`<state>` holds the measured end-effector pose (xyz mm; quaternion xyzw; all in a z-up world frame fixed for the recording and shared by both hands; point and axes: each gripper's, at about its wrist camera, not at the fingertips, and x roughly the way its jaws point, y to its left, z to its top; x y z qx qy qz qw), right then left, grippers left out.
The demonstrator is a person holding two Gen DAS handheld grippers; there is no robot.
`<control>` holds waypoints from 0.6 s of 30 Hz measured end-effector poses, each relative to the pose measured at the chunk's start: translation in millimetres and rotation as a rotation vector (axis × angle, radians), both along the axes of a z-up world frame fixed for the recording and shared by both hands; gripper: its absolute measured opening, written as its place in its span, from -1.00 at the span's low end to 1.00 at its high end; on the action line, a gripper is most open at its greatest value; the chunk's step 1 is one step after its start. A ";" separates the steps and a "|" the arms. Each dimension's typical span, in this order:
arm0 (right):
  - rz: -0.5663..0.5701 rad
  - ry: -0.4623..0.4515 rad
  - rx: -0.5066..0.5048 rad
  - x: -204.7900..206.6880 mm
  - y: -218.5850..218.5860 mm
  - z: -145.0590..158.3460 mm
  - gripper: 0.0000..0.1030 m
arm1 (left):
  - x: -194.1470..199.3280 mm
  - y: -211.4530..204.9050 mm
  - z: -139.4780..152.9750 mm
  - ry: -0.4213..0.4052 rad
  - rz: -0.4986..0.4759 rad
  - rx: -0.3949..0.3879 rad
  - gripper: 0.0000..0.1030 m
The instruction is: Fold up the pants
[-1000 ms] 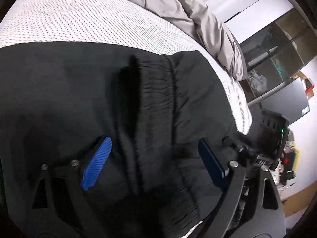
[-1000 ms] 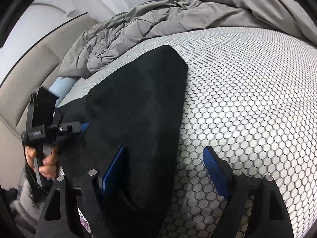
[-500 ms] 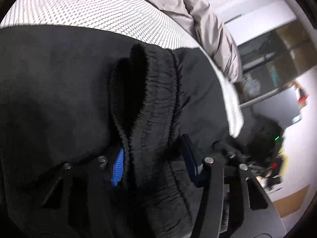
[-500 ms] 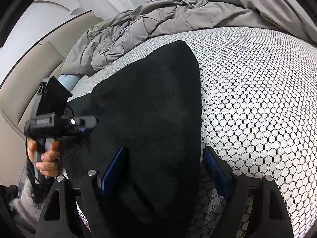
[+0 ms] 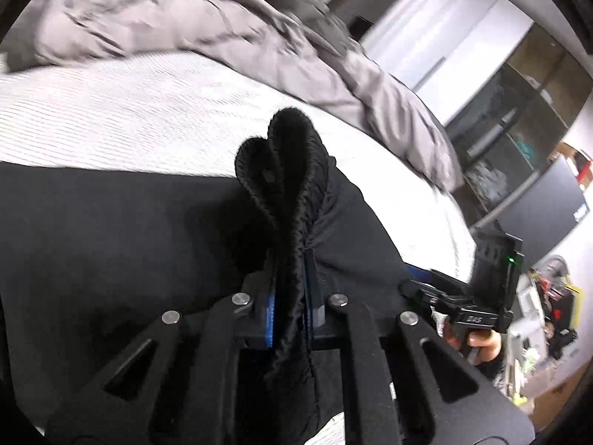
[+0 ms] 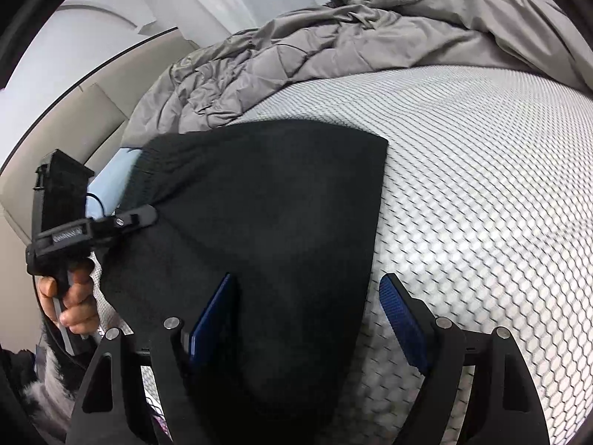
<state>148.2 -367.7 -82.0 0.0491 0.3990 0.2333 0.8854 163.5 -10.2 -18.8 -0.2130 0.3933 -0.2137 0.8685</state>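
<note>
The left tool (image 5: 291, 289) has just closed, now pinching the pants (image 5: 111, 230) waistband, probably lifting it to fold, while the right tool (image 6: 307, 319) stays spread wide over the pants.

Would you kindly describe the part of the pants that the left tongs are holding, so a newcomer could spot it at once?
On the white mesh mattress, below the rumpled grey duvet, lie the black pants. The left tongs are shut on their gathered waistband. It alone stands up as a ribbed double loop; the rest is smooth and flat.

A bedroom: mattress (image 6: 481, 170), rumpled grey duvet (image 6: 333, 44), padded headboard (image 6: 85, 111)
</note>
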 end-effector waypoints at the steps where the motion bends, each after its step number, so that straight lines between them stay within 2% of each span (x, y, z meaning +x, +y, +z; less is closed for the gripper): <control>1: 0.010 0.000 -0.002 1.1 4.7 0.0 0.60 | 0.6 7.2 1.1 0.004 0.024 0.010 -0.84; 5: 0.053 0.019 -0.038 6.5 22.9 -5.7 0.62 | -8.6 54.8 -20.7 0.069 0.122 0.122 -0.83; 6: 0.062 0.026 -0.043 7.6 25.8 -7.5 0.63 | -8.1 58.2 -31.8 0.100 0.133 0.164 -0.74; 7: 0.071 0.033 -0.045 8.5 28.1 -9.2 0.63 | -8.2 60.7 -39.0 0.121 0.131 0.203 -0.50; 9: 0.079 0.040 -0.059 9.6 31.9 -11.1 0.63 | -9.7 68.9 -47.6 0.135 0.148 0.216 -0.29; 12: 0.079 0.044 -0.047 6.3 30.0 -9.5 0.63 | -18.9 75.5 -38.2 0.115 0.171 0.196 -0.20; 14: 0.104 0.056 -0.022 -2.5 26.4 -8.6 0.62 | -25.9 77.8 -27.7 0.058 0.194 0.205 -0.08; 16: 0.166 0.067 -0.007 -18.1 26.5 -10.7 0.48 | -34.1 78.1 -10.9 -0.009 0.211 0.200 0.23; 17: 0.187 0.071 -0.009 -24.8 26.9 -12.6 0.43 | -37.1 75.8 -5.0 -0.034 0.210 0.199 0.27; 18: 0.210 0.078 -0.016 -33.2 26.5 -16.0 0.26 | -39.4 73.2 0.8 -0.056 0.204 0.201 0.31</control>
